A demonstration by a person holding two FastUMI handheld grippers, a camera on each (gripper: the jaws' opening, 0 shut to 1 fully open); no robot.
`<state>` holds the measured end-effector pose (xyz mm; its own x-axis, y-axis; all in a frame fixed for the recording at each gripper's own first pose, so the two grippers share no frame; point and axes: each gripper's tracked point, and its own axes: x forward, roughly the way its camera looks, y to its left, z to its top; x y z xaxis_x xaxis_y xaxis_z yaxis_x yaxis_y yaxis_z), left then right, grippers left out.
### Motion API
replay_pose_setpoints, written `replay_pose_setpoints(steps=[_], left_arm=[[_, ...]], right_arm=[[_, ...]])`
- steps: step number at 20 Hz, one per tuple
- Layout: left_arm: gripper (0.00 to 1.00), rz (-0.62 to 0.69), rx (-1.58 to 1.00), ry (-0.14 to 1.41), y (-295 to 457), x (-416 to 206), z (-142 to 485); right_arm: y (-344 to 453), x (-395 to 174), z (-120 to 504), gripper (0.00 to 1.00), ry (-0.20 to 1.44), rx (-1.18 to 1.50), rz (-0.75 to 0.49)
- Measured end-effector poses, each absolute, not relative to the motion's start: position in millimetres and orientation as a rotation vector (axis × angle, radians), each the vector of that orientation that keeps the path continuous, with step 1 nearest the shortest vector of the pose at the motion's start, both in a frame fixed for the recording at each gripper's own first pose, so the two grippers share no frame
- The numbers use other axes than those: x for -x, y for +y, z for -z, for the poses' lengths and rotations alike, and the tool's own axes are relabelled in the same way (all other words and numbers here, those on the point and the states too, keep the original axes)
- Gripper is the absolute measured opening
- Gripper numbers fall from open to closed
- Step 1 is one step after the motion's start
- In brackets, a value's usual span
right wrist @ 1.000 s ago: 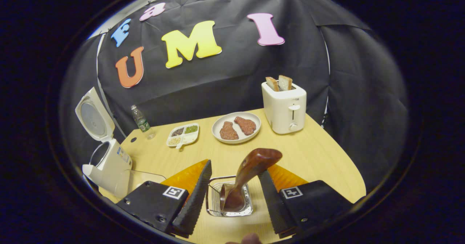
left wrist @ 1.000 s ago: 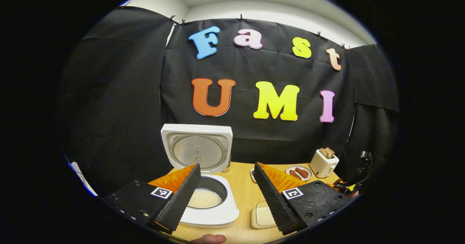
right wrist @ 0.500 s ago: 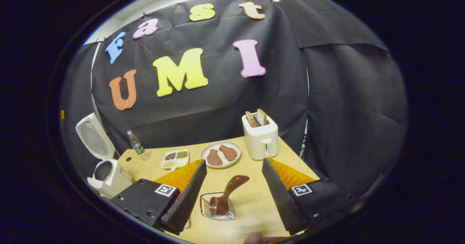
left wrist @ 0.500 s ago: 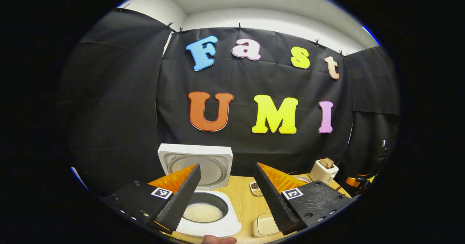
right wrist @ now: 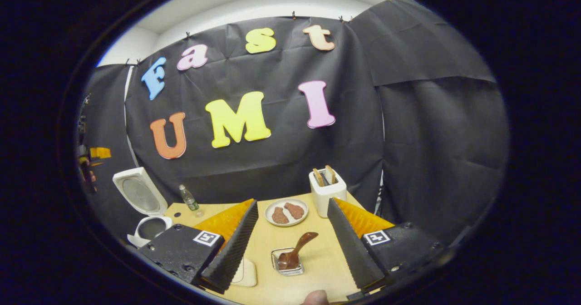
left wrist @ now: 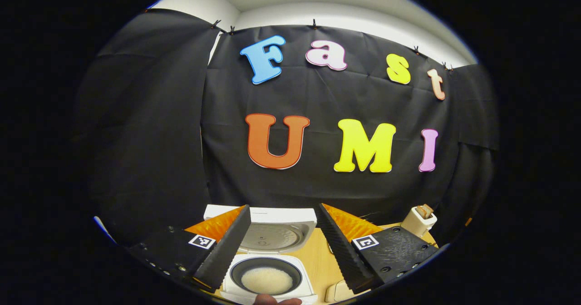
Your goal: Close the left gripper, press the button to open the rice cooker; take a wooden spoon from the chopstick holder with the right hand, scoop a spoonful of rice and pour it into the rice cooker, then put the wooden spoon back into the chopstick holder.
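Left gripper (left wrist: 282, 243) hangs with fingers spread wide; right gripper (right wrist: 291, 239) likewise gapes, a fingertip (right wrist: 315, 297) at six o'clock.

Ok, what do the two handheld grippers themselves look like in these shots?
Both match. The left gripper and the right gripper each have two long wedge-shaped fingers with ridged, sawtooth inner faces and orange panels on the outer sides. Each finger sits on a black block with screws and a small square black-and-white marker. No cables or sleeves are visible.
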<state>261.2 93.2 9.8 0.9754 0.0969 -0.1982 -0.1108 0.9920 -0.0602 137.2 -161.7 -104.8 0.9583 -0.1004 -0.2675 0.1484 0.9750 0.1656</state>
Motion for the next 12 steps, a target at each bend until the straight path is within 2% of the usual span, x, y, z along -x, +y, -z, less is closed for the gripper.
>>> replay_pose_setpoints(steps=[5,12], left_arm=[[0.94,-0.132,0.064,0.32,113.0,-301.0,26.7],[0.94,-0.177,0.067,0.36,139.5,-344.5,41.8]], right_arm=[[-155.4,-109.9,102.8,0.99,0.257,-0.208,0.149],[-170.1,-93.6,106.6,1.0,0.276,-0.238,0.207]])
